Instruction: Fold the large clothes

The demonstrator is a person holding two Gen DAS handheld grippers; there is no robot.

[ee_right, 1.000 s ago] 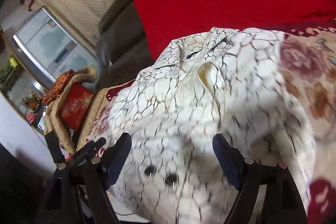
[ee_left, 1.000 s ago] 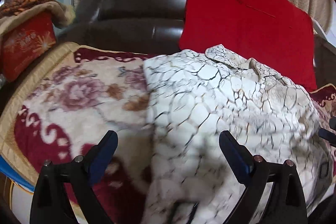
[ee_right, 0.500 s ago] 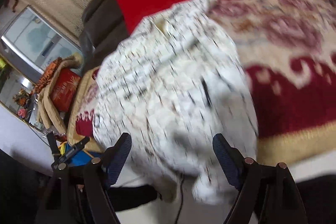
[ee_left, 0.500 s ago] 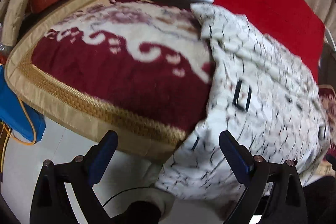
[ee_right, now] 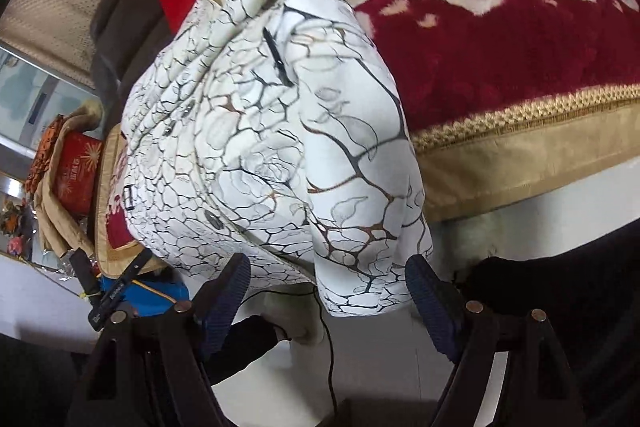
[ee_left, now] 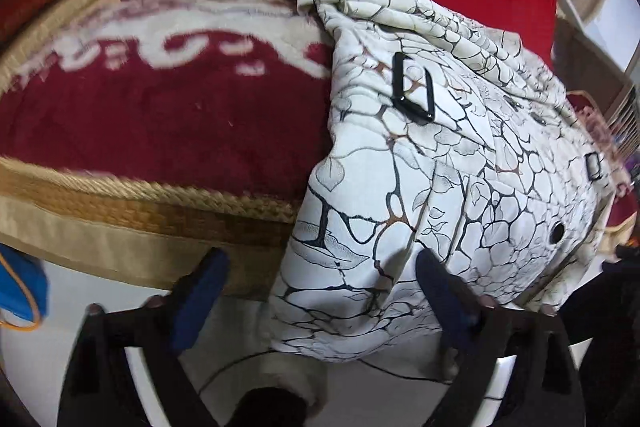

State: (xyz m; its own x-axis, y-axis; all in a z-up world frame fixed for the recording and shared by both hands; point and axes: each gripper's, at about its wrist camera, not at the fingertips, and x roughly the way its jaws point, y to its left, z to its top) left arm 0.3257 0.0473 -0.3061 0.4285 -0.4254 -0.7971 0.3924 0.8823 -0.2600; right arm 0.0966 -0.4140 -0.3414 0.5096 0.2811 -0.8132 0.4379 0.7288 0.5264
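Coat (ee_left: 452, 163), cream with a black crackle print, heaped on the red blanket (ee_left: 168, 115) with its near hem hanging over the blanket's gold border (ee_left: 132, 215) toward the floor. I judge the step in hand to be the approach for a first grasp: nothing looks folded yet. My left gripper (ee_left: 320, 287) stands wide open just before the hanging hem, gripping nothing; its left finger is in front of the border, its right finger against or just in front of the cloth, I cannot tell which. My right gripper (ee_right: 326, 291) is likewise spread wide and empty, just below the hem's lowest corner. The next move, as I read it, calls for each gripper to close on a near hem corner so that the coat can be lifted and spread flat. Black buckles (ee_left: 414, 93) and snaps (ee_left: 557, 231) show on the front; the cloth looks thick, soft and rumpled, collar at the far end.
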